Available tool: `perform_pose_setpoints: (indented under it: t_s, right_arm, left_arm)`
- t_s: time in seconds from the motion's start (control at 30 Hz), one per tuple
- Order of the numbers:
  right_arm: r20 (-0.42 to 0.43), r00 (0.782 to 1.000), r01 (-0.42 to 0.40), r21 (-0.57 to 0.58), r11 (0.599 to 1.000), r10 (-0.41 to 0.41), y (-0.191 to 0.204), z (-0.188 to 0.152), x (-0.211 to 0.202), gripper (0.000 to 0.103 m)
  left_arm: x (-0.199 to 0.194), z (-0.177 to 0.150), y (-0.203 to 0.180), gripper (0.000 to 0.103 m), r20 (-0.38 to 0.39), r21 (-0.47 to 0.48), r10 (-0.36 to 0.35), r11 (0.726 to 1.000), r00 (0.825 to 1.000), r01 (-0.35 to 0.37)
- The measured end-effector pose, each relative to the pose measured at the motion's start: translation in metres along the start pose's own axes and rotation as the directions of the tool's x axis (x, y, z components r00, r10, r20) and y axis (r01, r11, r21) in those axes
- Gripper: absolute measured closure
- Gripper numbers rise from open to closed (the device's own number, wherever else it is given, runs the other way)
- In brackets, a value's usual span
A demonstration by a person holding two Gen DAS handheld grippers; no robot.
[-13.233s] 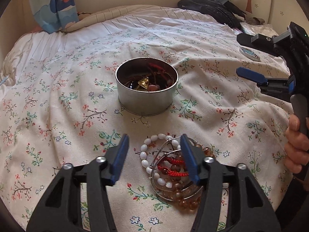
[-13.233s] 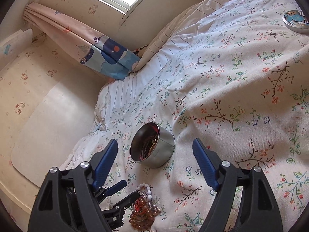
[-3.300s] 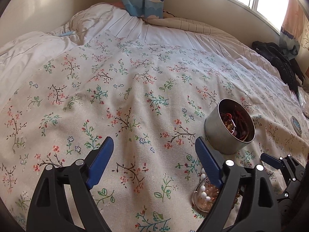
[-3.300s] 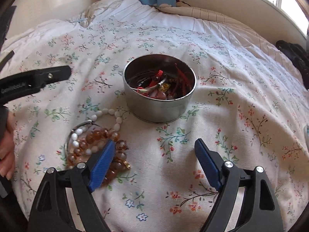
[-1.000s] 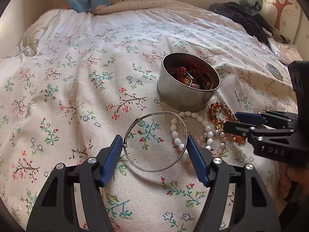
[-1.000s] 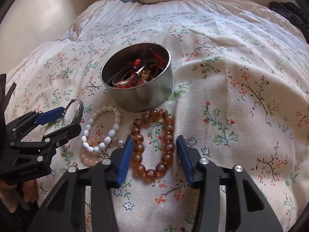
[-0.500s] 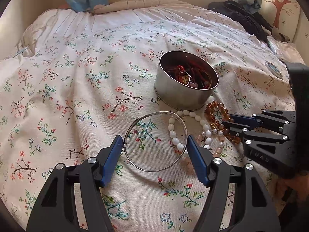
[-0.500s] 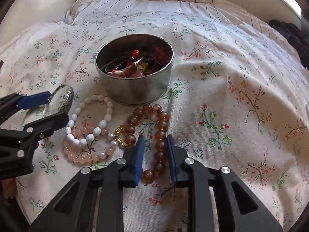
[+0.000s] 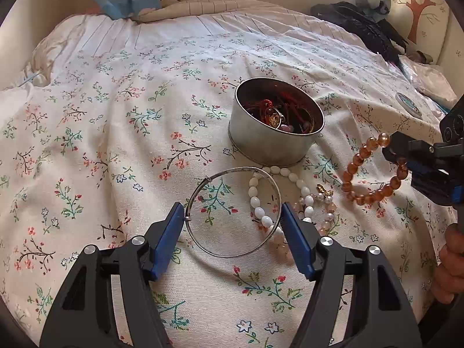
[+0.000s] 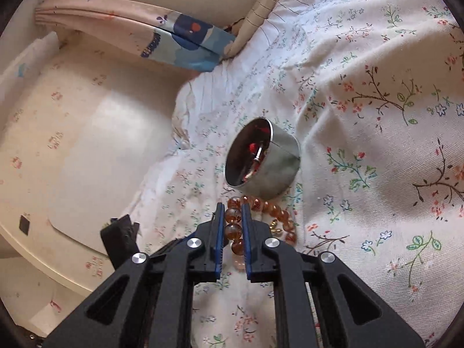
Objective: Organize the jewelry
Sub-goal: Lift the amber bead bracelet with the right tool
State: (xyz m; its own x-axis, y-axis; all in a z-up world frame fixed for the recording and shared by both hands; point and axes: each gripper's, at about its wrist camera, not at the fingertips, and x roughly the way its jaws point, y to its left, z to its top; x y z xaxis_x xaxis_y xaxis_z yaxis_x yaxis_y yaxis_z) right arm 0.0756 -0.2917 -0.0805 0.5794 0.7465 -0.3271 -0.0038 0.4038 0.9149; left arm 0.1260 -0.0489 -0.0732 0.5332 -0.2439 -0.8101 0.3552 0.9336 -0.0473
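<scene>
My right gripper (image 10: 232,211) is clenched on the amber bracelet (image 9: 371,171), which half a second ago lay flat on the bedspread (image 9: 116,133); now it hangs lifted, right of the tin (image 9: 275,142). My left gripper (image 9: 232,217) stays released, fingers spread either side of the bangle (image 9: 203,246), as before. White beads (image 9: 258,206) lie inside and beside the bangle (a pink strand just right of them). Tin holds red cords and a ring.
</scene>
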Motion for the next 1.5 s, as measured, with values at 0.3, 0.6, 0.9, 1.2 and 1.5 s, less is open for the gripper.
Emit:
perform_pose_setpoints:
  t_s: [0.3,0.6,0.9,1.2,1.5]
  right_arm:
    - [0.021,0.998,-0.063,0.009,0.998,0.063,0.006,0.003,-0.005,0.090]
    - [0.050,0.995,-0.083,-0.004,0.997,0.083,0.011,0.003,-0.009,0.090]
    - [0.064,0.992,-0.105,0.003,0.994,0.105,0.010,0.005,-0.009,0.090]
    - [0.083,0.992,-0.093,0.003,0.996,0.092,0.008,0.006,-0.012,0.090]
    - [-0.052,0.909,0.386,-0.266,0.883,-0.413,0.025,-0.013,0.037,0.067]
  left_arm:
    - [-0.007,0.002,-0.002,0.039,0.041,0.011,0.024,1.000,0.999,-0.025]
    - [-0.015,0.005,-0.008,0.039,0.082,0.043,0.045,0.998,0.996,-0.049]
    - [-0.023,0.007,-0.007,0.039,0.119,0.035,0.042,0.998,0.992,-0.046]
    - [-0.027,0.008,-0.006,0.039,0.138,0.025,0.033,0.999,0.990,-0.037]
    - [-0.024,0.009,-0.001,0.039,0.128,0.005,0.039,0.999,0.991,-0.040]
